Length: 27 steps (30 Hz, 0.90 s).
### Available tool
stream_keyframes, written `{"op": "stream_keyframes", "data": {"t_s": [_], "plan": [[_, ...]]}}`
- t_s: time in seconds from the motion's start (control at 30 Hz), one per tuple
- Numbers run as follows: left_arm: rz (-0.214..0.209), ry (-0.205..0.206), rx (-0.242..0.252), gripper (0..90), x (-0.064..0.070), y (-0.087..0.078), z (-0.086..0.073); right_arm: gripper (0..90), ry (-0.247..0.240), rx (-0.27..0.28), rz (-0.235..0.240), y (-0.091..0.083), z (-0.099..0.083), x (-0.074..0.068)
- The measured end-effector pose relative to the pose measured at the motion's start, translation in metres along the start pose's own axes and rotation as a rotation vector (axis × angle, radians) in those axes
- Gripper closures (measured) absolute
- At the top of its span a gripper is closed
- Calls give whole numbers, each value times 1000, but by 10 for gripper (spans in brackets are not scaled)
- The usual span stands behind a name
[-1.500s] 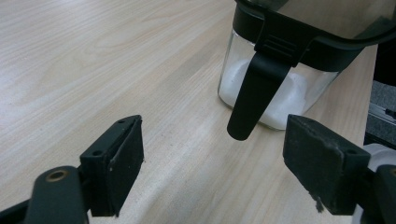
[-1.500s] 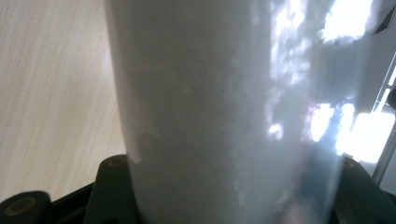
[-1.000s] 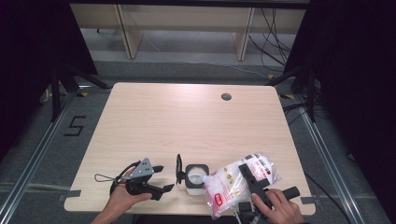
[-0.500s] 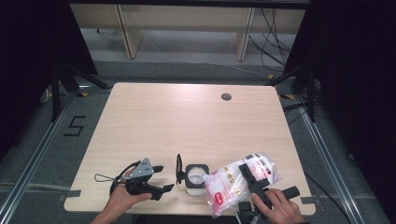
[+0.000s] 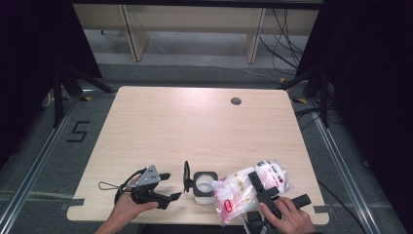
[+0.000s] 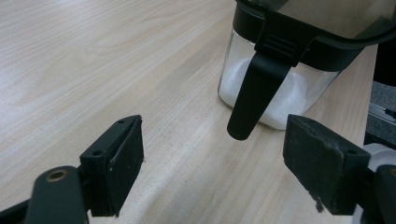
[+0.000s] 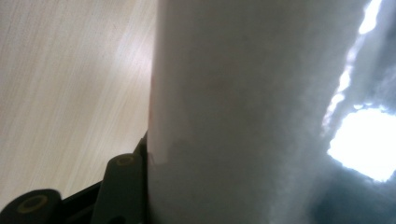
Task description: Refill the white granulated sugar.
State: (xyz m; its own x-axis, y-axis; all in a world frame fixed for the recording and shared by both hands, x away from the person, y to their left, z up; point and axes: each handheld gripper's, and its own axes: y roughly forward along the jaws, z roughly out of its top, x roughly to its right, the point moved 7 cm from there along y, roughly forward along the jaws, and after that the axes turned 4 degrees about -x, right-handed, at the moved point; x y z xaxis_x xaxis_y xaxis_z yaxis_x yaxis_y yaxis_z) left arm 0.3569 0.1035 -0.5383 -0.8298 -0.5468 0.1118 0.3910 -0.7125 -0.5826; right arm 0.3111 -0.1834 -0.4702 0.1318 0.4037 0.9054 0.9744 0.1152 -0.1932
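Near table front, left gripper (image 5: 170,187): jaws apart, empty, beside square glass jar (image 5: 204,185) of white powder.
Right gripper (image 5: 260,192): clamped on clear plastic bag (image 5: 243,192) with red print.

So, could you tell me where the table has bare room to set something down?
The whole far half of the table is bare, up to the cable hole. It is crowded along the near edge: left gripper, open jar, bag.

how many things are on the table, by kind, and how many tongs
glass jar with black flip lid, white powder inside: 1
clear plastic bag with red print: 1
hand-held tongs: 2 (left tongs, right tongs)
total: 4
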Motion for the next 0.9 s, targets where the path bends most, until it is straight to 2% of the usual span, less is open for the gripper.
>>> {"op": "stream_keyframes", "data": {"t_s": [0.03,0.07,0.1,0.2,0.23,0.3,0.37,0.4,0.47,0.5,0.53,0.57,0.6,0.67,0.7,0.73,0.77,0.8,0.83,0.87,0.9], "plan": [[-4,-2,3,202,1,0,0,505,-5,1,-4,0,0,0],[-4,2,-6,202,1,0,0,507,-44,18,-17,0,1,3],[-5,1,-7,201,1,0,0,508,-53,18,-25,0,2,5],[-7,0,5,202,1,0,0,511,-38,18,-21,-2,2,5],[-2,0,3,202,1,0,0,512,-53,26,-30,-1,2,7],[0,2,1,202,0,0,0,514,-41,20,-34,-2,1,6],[-6,0,3,202,1,0,0,515,-57,30,-40,-2,2,8],[-8,0,5,202,1,0,0,515,-56,33,-41,-2,2,8],[-2,2,-1,202,0,0,0,516,-1,51,-59,-2,3,7],[-1,-1,1,202,0,0,0,516,-37,46,-43,-3,2,8],[-8,-1,5,202,1,0,0,517,-32,40,-42,-4,2,9],[-8,0,5,202,1,0,0,517,7,54,-43,-4,3,8],[-7,0,4,202,1,0,0,517,5,42,-37,-5,2,8],[-5,-1,3,202,0,0,0,517,-13,52,-48,-5,3,9],[-7,0,5,202,1,0,0,517,-16,63,-91,-5,4,9],[-3,0,2,201,1,0,0,517,-27,51,-58,-6,4,8],[-4,0,2,202,1,0,0,517,-5,61,-60,-6,6,9],[-4,-1,3,202,1,0,0,517,-40,54,-59,-7,5,11],[-1,-2,-6,202,0,0,0,517,-174,116,-57,-4,12,19],[-7,-9,-2,202,1,0,0,517,-232,142,-64,-3,15,23],[-6,1,2,202,1,0,0,517,-224,148,-117,-4,16,24]]}}
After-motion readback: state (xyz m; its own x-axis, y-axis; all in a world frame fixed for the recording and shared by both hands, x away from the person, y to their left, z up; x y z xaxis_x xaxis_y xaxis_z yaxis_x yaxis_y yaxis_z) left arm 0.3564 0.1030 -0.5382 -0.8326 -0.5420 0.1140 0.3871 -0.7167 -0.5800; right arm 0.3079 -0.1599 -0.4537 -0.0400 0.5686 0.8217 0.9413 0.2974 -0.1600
